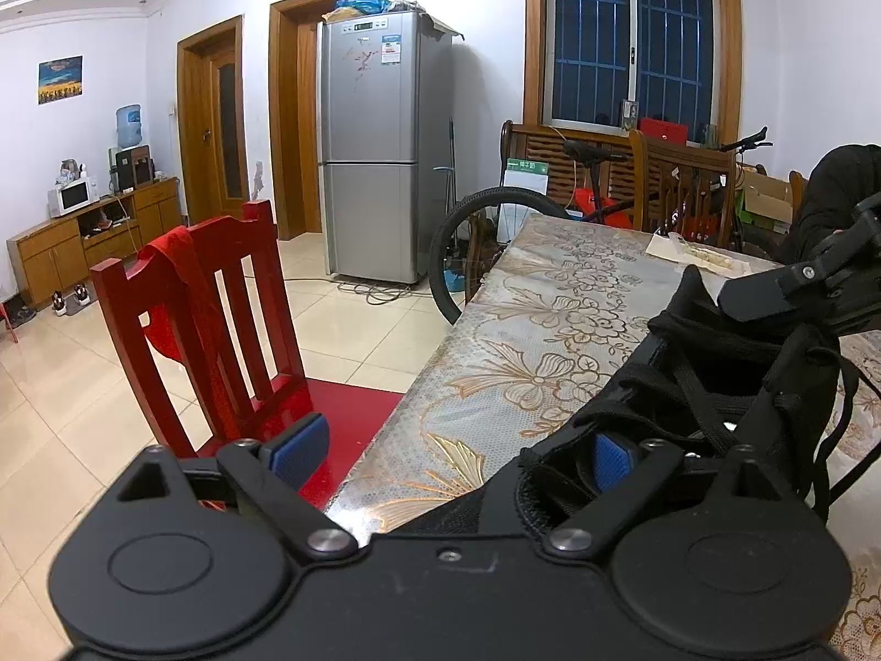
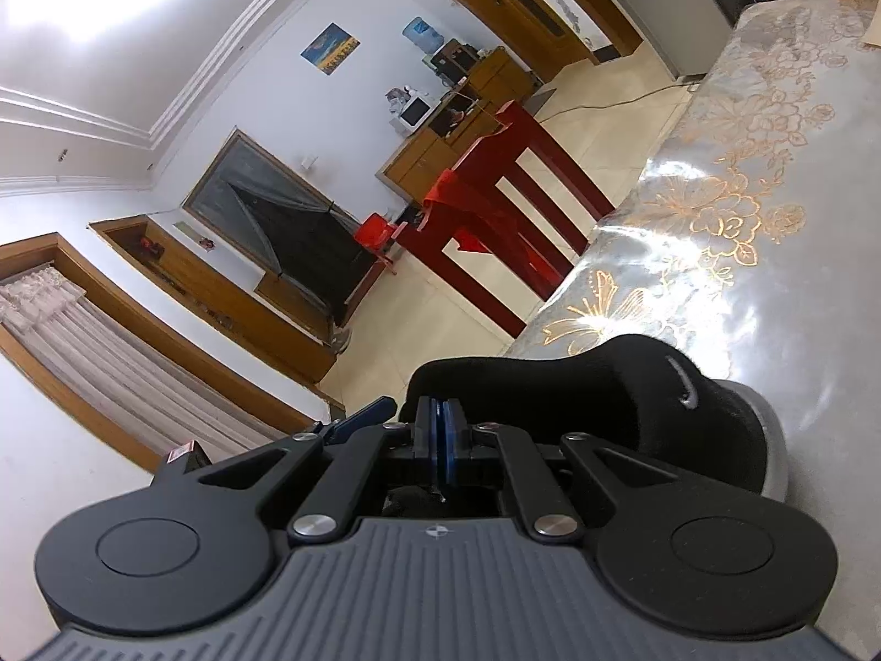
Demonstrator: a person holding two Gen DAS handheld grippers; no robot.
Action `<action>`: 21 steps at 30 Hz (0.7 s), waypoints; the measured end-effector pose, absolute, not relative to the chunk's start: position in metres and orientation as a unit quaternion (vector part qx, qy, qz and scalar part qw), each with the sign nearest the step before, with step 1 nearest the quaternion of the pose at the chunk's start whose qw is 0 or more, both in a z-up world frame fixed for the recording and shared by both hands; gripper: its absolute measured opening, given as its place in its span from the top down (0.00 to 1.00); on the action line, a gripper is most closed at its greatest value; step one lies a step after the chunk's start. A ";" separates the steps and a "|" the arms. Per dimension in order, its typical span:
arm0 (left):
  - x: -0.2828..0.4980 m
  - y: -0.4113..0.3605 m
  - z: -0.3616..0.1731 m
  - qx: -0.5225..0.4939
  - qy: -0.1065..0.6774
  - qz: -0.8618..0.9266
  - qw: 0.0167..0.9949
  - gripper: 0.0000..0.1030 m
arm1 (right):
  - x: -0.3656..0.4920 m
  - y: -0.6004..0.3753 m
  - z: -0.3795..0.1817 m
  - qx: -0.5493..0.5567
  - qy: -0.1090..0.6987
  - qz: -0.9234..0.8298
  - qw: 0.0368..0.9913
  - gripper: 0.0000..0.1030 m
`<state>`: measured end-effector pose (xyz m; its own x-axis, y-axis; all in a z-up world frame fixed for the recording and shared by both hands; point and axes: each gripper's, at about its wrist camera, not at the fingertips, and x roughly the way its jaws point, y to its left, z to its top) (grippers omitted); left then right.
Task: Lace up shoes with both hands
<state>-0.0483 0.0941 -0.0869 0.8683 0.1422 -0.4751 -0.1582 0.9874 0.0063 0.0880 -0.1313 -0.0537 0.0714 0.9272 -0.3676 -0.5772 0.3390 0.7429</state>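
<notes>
My left gripper stands wide open: one blue pad hangs over the table edge and the red chair, the other is tucked against the heel collar of the black shoe. My right gripper is closed, blue pads pressed flat together; whether a lace is pinched between them I cannot tell. In the left wrist view it reaches in from the right, over the shoe's tongue.

Shoe: lies on the table, on a floral gold-patterned cloth, near the corner. Black laces loose across the open throat. Grey swoosh logo on the side, right wrist view.

Writing: green-and-white box behind the bicycle wheel carries characters too small to read. Labels on the silver fridge are unreadable.
</notes>
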 end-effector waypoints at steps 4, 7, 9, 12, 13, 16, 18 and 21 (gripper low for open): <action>-0.049 0.093 -0.087 -0.012 0.243 0.078 0.967 0.09 | 0.085 -0.132 -0.050 0.213 0.399 0.535 0.713 0.97; -0.049 0.094 -0.087 -0.015 0.244 0.076 0.967 0.09 | 0.083 -0.131 -0.045 0.188 0.377 0.517 0.745 0.96; -0.049 0.095 -0.088 -0.017 0.243 0.075 0.967 0.09 | 0.083 -0.128 -0.046 0.169 0.377 0.514 0.752 0.96; -0.050 0.096 -0.087 -0.021 0.239 0.073 0.968 0.09 | 0.080 -0.126 -0.048 0.163 0.375 0.528 0.744 0.97; -0.053 0.095 -0.087 -0.022 0.234 0.073 0.969 0.10 | 0.079 -0.124 -0.048 0.162 0.375 0.538 0.738 0.97; -0.064 0.086 -0.083 -0.001 0.206 0.068 0.976 0.18 | 0.077 -0.118 -0.051 0.158 0.366 0.531 0.747 0.97; -0.069 0.077 -0.079 0.026 0.190 0.068 0.979 0.19 | 0.082 -0.117 -0.056 0.173 0.363 0.531 0.746 0.97; -0.068 0.071 -0.073 0.047 0.183 0.055 0.980 0.19 | 0.090 -0.118 -0.064 0.204 0.364 0.538 0.733 0.97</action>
<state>-0.0681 0.0707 -0.0731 0.9268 0.1247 -0.3541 -0.0905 0.9896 0.1115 0.0900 -0.1178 -0.0641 0.1563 0.9365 -0.3139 -0.6404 0.3381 0.6897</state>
